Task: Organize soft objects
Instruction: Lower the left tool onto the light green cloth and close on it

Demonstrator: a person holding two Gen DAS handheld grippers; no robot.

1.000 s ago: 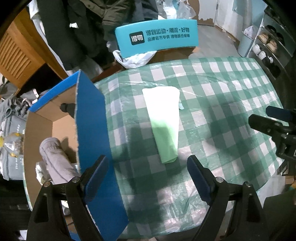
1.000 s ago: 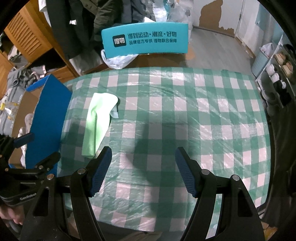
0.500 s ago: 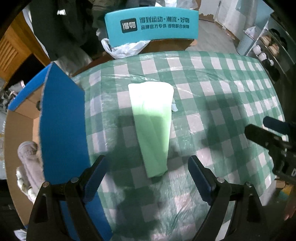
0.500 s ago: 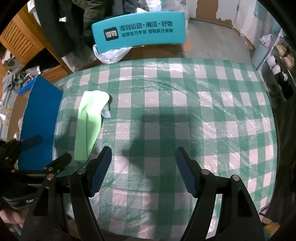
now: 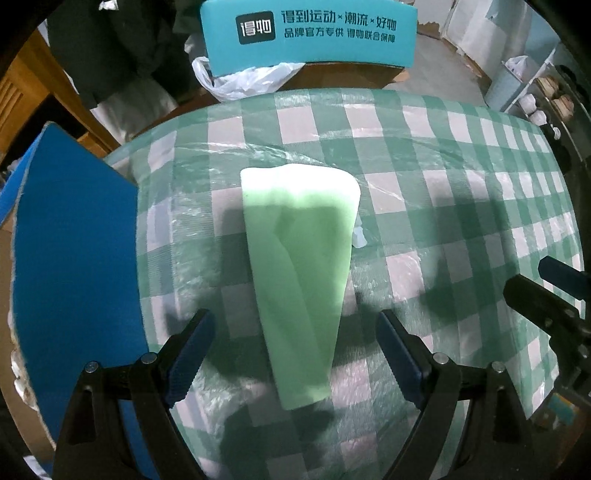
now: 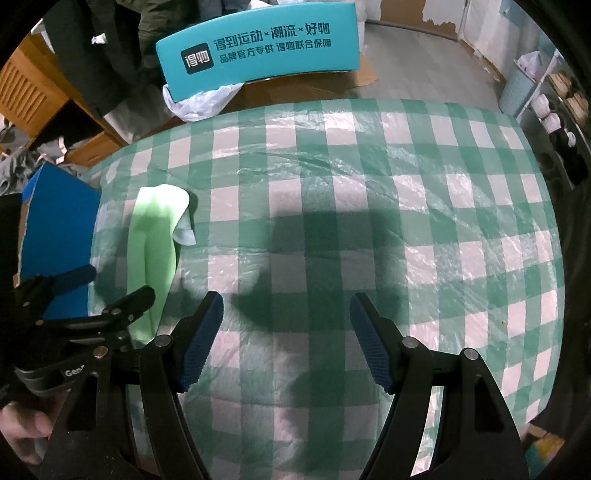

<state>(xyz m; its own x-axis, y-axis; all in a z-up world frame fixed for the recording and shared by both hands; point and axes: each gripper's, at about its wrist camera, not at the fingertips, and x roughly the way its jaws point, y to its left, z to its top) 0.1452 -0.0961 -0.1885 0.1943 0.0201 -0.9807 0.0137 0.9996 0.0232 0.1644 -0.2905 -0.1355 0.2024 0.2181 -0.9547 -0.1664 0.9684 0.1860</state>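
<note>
A folded light green cloth (image 5: 303,266) lies flat on the green checked tablecloth (image 5: 461,206). It also shows at the left in the right wrist view (image 6: 153,243). My left gripper (image 5: 291,354) is open and empty, its jaws straddling the near narrow end of the cloth just above it. My right gripper (image 6: 286,339) is open and empty over bare tablecloth (image 6: 369,206), to the right of the cloth. The left gripper (image 6: 110,295) shows in the right wrist view beside the cloth's near end.
A cardboard box with a blue flap (image 5: 74,258) stands at the table's left edge, and shows in the right wrist view too (image 6: 55,229). A teal chair back (image 5: 310,33) with a white plastic bag (image 5: 247,81) stands behind the table. Shelves (image 5: 546,103) are at the right.
My left gripper has moved right from the box and forward over the green cloth, which now lies between its jaws. My right gripper has drifted slightly; both stay open.
</note>
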